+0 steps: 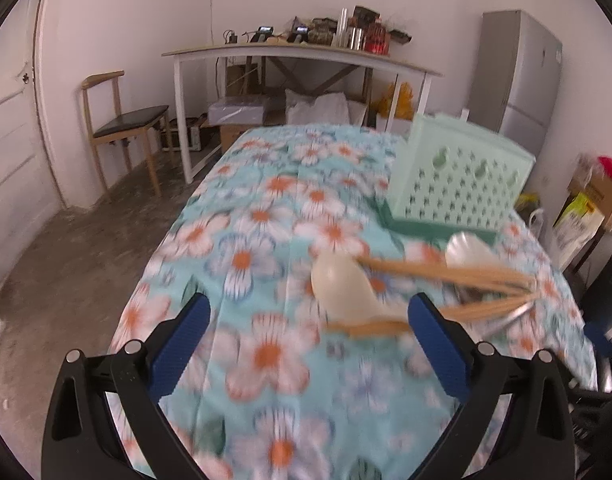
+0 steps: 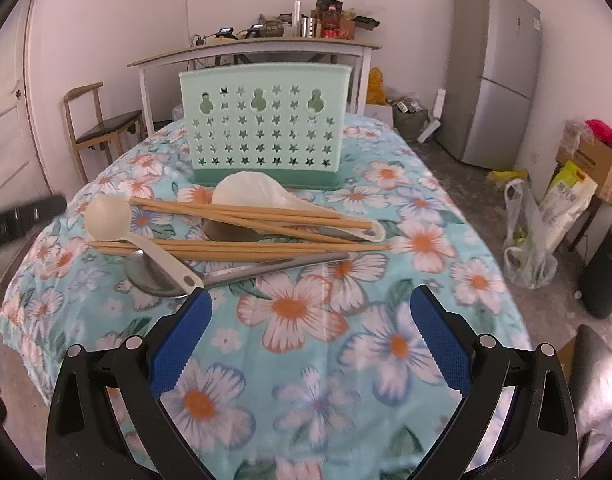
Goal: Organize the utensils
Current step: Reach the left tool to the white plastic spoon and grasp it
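Both grippers, left (image 1: pixel 308 322) and right (image 2: pixel 310 316), spread wide and empty; utensils heaped at 12 o'clock before holder (image 2: pixel 262 128): crossed chopsticks (image 2: pixel 250 216) over spoons (image 2: pixel 154 276) likely dragged along.

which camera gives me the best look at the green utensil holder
The right wrist view. There the green utensil holder faces the camera squarely and sharp, its star cutouts and darker base clear, behind the spoons and chopsticks. The left wrist view shows it blurred, at an angle, off to the right.
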